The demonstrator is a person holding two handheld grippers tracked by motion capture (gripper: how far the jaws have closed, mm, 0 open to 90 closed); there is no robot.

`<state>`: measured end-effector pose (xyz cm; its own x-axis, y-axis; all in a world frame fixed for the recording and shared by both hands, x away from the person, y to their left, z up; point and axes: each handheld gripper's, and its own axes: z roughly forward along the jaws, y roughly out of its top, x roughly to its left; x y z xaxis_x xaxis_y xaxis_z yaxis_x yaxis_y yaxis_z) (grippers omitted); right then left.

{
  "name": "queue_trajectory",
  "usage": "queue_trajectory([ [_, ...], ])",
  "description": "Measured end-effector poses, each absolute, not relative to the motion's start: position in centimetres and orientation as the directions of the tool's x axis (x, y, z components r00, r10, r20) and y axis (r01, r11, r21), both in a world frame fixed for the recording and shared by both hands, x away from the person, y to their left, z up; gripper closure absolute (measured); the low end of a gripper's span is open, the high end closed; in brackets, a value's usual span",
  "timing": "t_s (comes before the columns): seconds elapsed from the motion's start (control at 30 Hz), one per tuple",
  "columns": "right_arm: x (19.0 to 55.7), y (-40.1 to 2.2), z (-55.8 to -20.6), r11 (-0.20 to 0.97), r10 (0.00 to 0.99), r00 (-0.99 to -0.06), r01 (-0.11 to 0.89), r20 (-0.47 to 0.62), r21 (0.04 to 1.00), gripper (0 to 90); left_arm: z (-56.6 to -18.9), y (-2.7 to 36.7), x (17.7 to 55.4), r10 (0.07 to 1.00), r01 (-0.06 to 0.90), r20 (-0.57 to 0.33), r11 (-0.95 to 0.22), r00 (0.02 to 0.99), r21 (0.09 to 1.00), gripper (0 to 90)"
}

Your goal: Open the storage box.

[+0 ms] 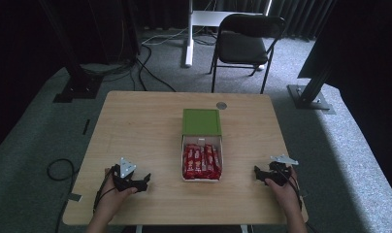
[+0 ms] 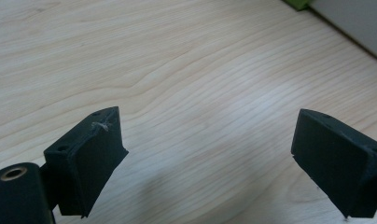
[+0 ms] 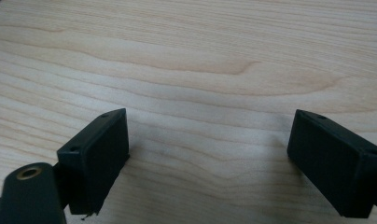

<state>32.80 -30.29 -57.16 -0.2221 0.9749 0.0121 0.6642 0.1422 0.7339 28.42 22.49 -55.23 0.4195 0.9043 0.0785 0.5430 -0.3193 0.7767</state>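
A white box [image 1: 202, 178] of several red snack packs [image 1: 202, 161] lies open at the table's middle, its green lid [image 1: 201, 121] folded back behind it. My left gripper [image 1: 144, 182] rests near the front edge, left of the box and apart from it. Its jaws stand wide open over bare wood in the left gripper view [image 2: 205, 158], with nothing between them. The box's green corner [image 2: 298, 3] and white wall [image 2: 354, 23] show at the top right there. My right gripper [image 1: 258, 174] sits right of the box, open and empty over the wood [image 3: 207, 154].
A small grey disc [image 1: 221, 105] lies near the table's [image 1: 136, 121] far edge. A black folding chair [image 1: 242, 43] and a white stand [image 1: 189, 34] are beyond the table. Black frame posts [image 1: 77, 73] and cables stand on the carpet at both sides.
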Motion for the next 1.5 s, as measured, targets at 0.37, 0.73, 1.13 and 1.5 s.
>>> queue_trajectory([
  [0.37,32.8,-30.3,-57.2,0.142,0.975,-0.222,0.665,0.012,0.734,12.1,-55.6,24.2,28.9,0.934,0.575,0.077,-0.277,0.348,0.77,4.7],
  [0.73,32.8,-30.3,-57.2,0.142,0.975,-0.222,0.664,0.012,0.734,12.1,-55.7,26.4,29.7,0.975,0.645,0.054,-0.183,0.214,0.742,4.7],
  [1.13,32.8,-30.3,-57.1,0.143,0.975,-0.222,0.665,0.011,0.733,12.1,-56.2,27.5,30.1,0.986,0.678,0.062,-0.149,0.152,0.719,4.7],
  [1.5,32.8,-30.3,-57.1,0.144,0.975,-0.223,0.666,0.012,0.732,12.0,-56.5,27.5,30.6,0.993,0.706,0.017,-0.097,0.119,0.701,3.4],
])
